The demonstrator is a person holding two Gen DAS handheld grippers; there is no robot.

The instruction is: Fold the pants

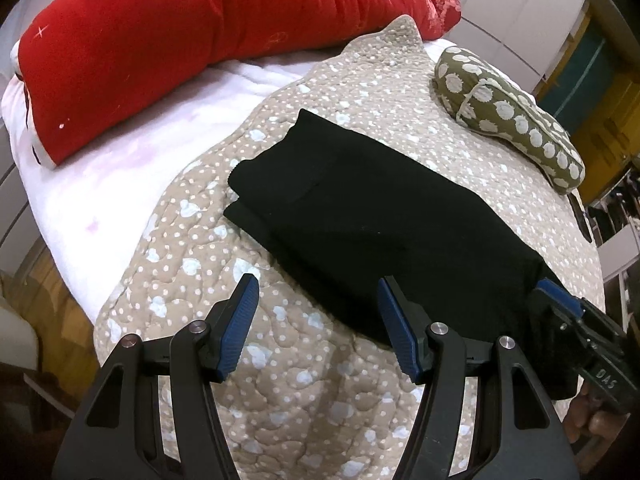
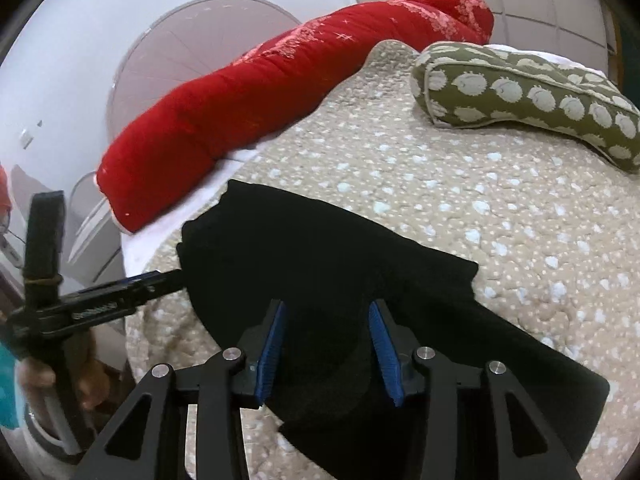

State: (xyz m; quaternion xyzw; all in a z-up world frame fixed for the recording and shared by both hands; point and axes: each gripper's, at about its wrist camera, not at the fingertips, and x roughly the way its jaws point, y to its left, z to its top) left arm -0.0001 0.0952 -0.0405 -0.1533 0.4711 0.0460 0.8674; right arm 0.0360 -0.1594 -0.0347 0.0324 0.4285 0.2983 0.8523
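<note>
The black pants lie folded into a long strip across the beige dotted quilt. My left gripper is open over the quilt at the strip's near long edge; its right finger overlaps the fabric and nothing sits between the pads. In the right wrist view it shows side-on as the left gripper, its tips at the left edge of the pants. My right gripper is at the strip's near end, pads apart, with black fabric lying between them and not visibly pinched. It also shows as the right gripper at the pants' right corner.
A long red bolster lies along the far side on a white sheet. An olive pillow with pale spots sits at the far right. The bed's edge curves round on the left. A hand holds the left gripper's handle.
</note>
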